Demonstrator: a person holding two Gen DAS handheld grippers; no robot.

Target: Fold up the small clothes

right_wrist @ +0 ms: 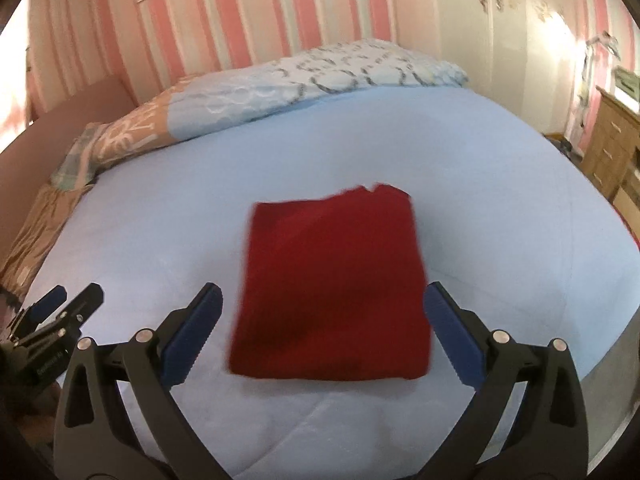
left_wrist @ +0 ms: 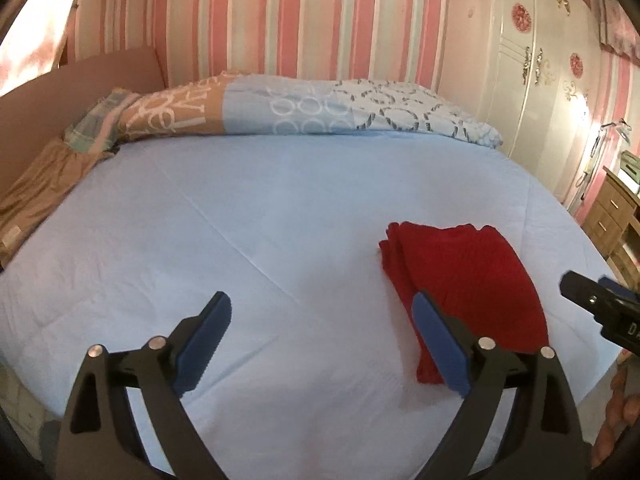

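Observation:
A red garment (right_wrist: 332, 284) lies folded into a neat rectangle on the light blue bed sheet (right_wrist: 160, 240). In the right wrist view it sits straight ahead, below and beyond my right gripper (right_wrist: 322, 300), whose blue-padded jaws stand wide open with nothing pressed between them. In the left wrist view the red garment (left_wrist: 472, 280) lies to the right. My left gripper (left_wrist: 322, 308) hovers open over bare sheet (left_wrist: 240, 220), its right pad in front of the cloth's edge. The right gripper's tip (left_wrist: 588, 296) shows at the right border, and the left gripper (right_wrist: 76, 302) appears at the lower left.
A rolled patterned duvet (left_wrist: 280, 108) lies along the far side of the bed against a pink striped wall. A brown cloth (left_wrist: 44, 176) hangs at the bed's left edge. A white wardrobe (left_wrist: 536, 60) and wooden drawers (left_wrist: 612, 212) stand to the right.

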